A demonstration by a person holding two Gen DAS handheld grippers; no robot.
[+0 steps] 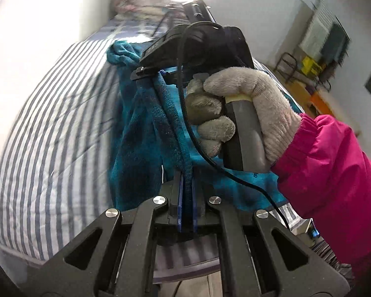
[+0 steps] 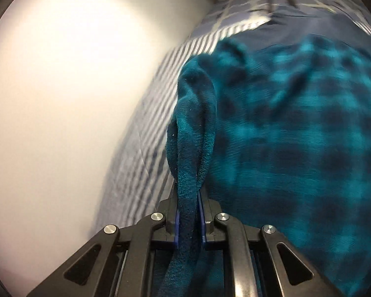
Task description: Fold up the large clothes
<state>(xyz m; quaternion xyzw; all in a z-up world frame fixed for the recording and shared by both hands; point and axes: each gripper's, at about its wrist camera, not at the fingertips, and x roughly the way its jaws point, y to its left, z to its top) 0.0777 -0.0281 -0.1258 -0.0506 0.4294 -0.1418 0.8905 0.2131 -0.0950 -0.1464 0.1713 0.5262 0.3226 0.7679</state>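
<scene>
Over the striped bed (image 1: 49, 113): both grippers clamped on the teal fleece garment (image 1: 141, 128), risk of slip or a skewed fold.
Left wrist view: left gripper (image 1: 187, 198) pinches a thin hem rising straight ahead; the gloved hand (image 1: 237, 113) with the right tool crowds close and may snag it. Right wrist view: right gripper (image 2: 189, 212) clenches a thick bunched edge, bulk lying right; uneven layers could pull free.

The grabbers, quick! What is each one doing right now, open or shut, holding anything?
Left gripper: shut on an edge of the teal fleece garment.
Right gripper: shut on a bunched fold of the same garment.
</scene>
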